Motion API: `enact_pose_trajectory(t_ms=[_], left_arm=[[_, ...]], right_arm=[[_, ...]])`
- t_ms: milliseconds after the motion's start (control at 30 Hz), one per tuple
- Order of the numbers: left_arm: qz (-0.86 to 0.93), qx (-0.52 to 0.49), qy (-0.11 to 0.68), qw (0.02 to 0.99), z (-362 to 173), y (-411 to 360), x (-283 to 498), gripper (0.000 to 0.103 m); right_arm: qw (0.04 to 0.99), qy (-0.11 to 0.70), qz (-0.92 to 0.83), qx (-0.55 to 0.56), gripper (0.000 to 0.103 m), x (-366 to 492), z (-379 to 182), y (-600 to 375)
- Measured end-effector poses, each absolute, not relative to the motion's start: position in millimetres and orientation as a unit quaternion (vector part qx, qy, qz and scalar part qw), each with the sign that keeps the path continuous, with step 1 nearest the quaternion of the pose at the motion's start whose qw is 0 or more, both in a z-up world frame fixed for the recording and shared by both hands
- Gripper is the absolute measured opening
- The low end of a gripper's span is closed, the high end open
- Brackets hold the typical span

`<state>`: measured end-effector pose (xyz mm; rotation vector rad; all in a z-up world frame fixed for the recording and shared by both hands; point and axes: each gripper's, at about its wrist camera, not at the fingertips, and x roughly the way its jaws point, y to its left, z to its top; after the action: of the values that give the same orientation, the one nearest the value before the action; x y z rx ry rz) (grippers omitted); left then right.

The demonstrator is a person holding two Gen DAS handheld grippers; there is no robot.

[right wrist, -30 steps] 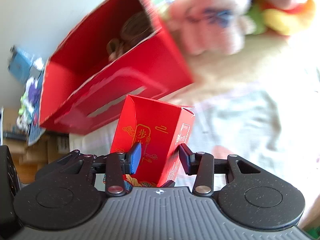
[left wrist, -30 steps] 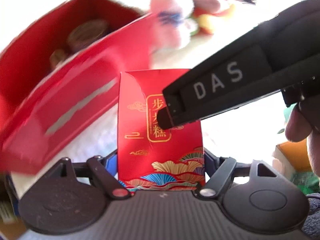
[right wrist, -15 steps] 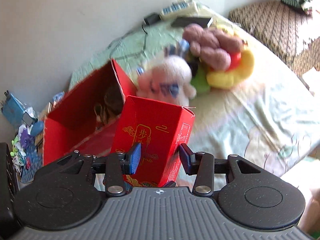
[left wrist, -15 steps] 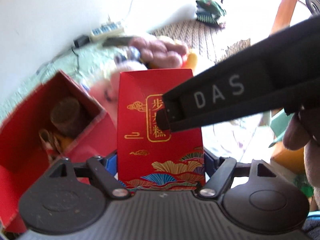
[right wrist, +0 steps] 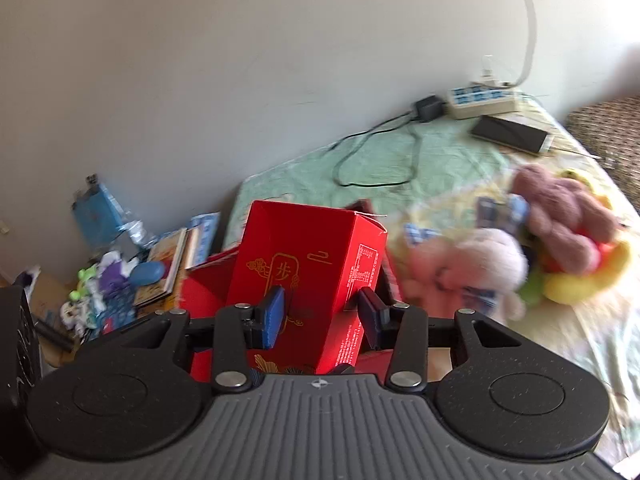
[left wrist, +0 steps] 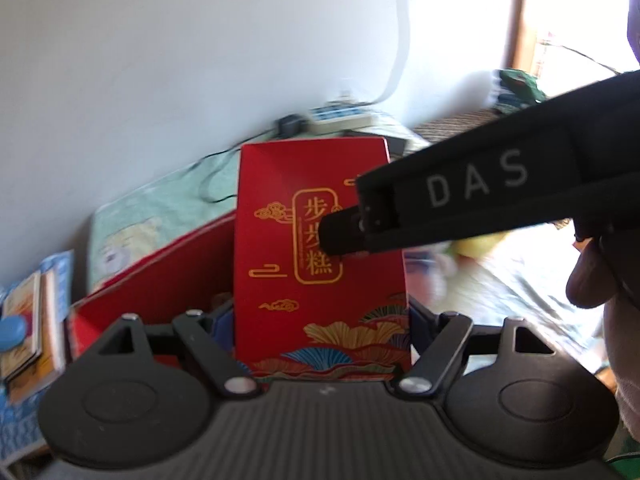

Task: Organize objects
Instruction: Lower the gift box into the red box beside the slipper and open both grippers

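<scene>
A small red box [left wrist: 280,200] with gold characters hangs in the air, held from two sides. My left gripper [left wrist: 320,320] is shut on its lower side edges. My right gripper [right wrist: 322,316] is shut on the same small red box [right wrist: 304,240], one blue pad on the front face and the other on the side face. In the left wrist view one black right-gripper finger [left wrist: 472,196] crosses in front of the box. Below and behind it stands a large open red box [left wrist: 160,272], also low in the right wrist view as the large red box [right wrist: 204,292]; its inside is hidden.
Plush toys [right wrist: 560,240] lie on the green bedsheet [right wrist: 380,152] at the right. A power strip [right wrist: 480,100], a charger cable and a dark phone [right wrist: 508,134] sit by the wall. Books and small clutter [right wrist: 160,272] are piled at the left. A person's thumb [left wrist: 588,280] shows at the right.
Both grippers have risen and tipped upward with the small red box held between them. The large red box has dropped low in both views, and the wall and far bed now show.
</scene>
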<state>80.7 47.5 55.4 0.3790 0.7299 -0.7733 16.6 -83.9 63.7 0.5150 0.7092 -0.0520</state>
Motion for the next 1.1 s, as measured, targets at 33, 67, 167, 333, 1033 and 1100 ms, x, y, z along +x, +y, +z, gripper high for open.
enact_pose_trajectory(t_ms=[33, 67, 167, 333, 1033, 1100], left_arm=[[-0.353, 0.176, 0.35, 0.85, 53.3, 52.0, 88.3, 0.078], [-0.342, 0.172, 0.356, 0.853, 51.1, 56.2, 95.4, 0.078], [-0.302, 0.161, 0.374, 0.862, 42.7, 68.2, 115.9, 0.078], [-0.245, 0.153, 0.41, 0.865, 20.5, 85.6, 134.7, 0.078], [-0.148, 0.139, 0.553, 0.808, -58.7, 83.6, 190.4, 0.078], [-0.147, 0.14, 0.558, 0.804, -59.3, 83.1, 190.8, 0.079]], right_arm=[[0.905, 0.347, -0.011, 0.247, 0.045, 26.9, 62.2, -79.9], [0.904, 0.351, 0.003, 0.244, 0.044, 37.9, 60.1, -75.2], [0.899, 0.367, 0.044, 0.235, 0.044, 70.3, 50.5, -62.2], [0.88, 0.406, 0.106, 0.223, 0.044, 121.1, 26.2, -43.7], [0.753, 0.581, 0.212, 0.223, 0.047, 218.7, -72.6, -31.6], [0.745, 0.587, 0.213, 0.234, 0.047, 219.7, -77.5, -34.6]])
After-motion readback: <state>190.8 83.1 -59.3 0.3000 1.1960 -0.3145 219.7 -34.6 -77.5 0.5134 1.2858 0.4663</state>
